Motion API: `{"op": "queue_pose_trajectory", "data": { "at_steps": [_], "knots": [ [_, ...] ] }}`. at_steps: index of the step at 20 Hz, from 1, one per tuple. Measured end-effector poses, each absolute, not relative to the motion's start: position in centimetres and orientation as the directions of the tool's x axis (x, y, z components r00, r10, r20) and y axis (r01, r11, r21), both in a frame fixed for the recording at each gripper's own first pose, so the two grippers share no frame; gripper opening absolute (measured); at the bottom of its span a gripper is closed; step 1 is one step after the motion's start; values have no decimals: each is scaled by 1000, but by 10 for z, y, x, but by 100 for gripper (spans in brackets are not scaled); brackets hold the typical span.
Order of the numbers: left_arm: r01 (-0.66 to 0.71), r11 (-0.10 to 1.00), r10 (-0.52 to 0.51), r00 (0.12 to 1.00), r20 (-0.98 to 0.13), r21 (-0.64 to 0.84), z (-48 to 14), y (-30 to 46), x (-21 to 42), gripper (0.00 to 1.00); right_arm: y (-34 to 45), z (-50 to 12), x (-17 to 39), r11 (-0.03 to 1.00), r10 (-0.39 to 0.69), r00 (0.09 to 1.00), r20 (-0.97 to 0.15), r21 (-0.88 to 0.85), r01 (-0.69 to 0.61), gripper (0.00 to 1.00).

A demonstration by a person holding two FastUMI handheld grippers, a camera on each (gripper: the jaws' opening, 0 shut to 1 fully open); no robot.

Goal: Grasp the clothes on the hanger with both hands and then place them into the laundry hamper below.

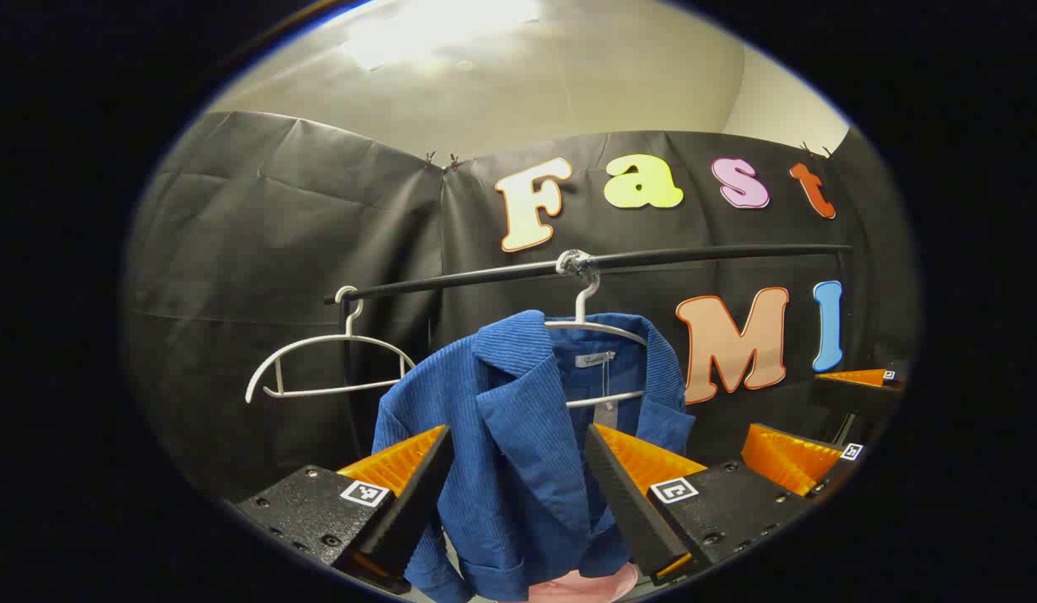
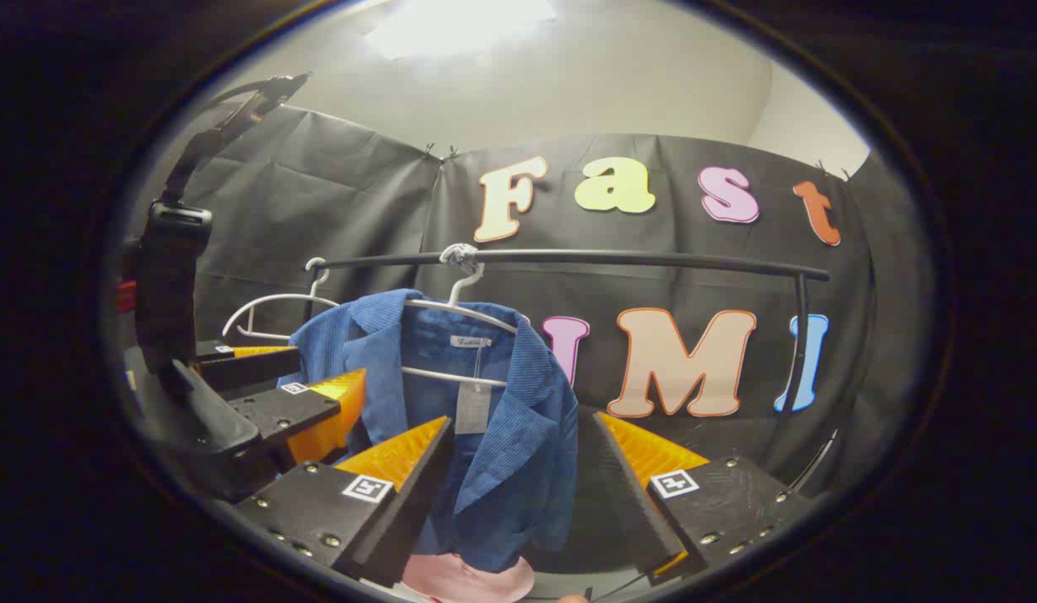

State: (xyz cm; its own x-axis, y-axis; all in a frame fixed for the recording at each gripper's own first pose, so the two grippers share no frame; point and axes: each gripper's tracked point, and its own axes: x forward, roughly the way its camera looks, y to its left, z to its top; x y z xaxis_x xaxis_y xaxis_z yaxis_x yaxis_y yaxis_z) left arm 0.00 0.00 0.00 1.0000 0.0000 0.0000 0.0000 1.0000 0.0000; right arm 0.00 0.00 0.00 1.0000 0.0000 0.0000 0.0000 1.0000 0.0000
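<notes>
A: Where is the blue jacket (image 1: 518,435) hanging?

B: It is hanging on a white hanger (image 1: 598,331) from the black rail (image 1: 585,266), at the centre of the left gripper view and left of centre in the right gripper view.

A: How are the tools sitting?

B: The left tool (image 1: 518,494) is pointing at the jacket front from lower centre, its fingers spread wide and gripping nothing. The right tool (image 2: 518,494) is likewise gaping, with the jacket's right side lying between its fingers, unpinched.

A: Anything below?

B: Something pink (image 2: 468,578) is showing at the bottom edge; I cannot tell what it is. An empty hanger (image 1: 326,368) is hanging at left.
</notes>
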Motion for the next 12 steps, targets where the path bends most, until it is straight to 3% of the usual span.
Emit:
{"op": "queue_pose_trajectory", "data": {
  "at_steps": [12],
  "knots": [
    [-5,1000,6,999,-33,5,-12,-9,11,98,-14,-5,6,1000,-20,1000,7,-17,20,96]
  ]
}}
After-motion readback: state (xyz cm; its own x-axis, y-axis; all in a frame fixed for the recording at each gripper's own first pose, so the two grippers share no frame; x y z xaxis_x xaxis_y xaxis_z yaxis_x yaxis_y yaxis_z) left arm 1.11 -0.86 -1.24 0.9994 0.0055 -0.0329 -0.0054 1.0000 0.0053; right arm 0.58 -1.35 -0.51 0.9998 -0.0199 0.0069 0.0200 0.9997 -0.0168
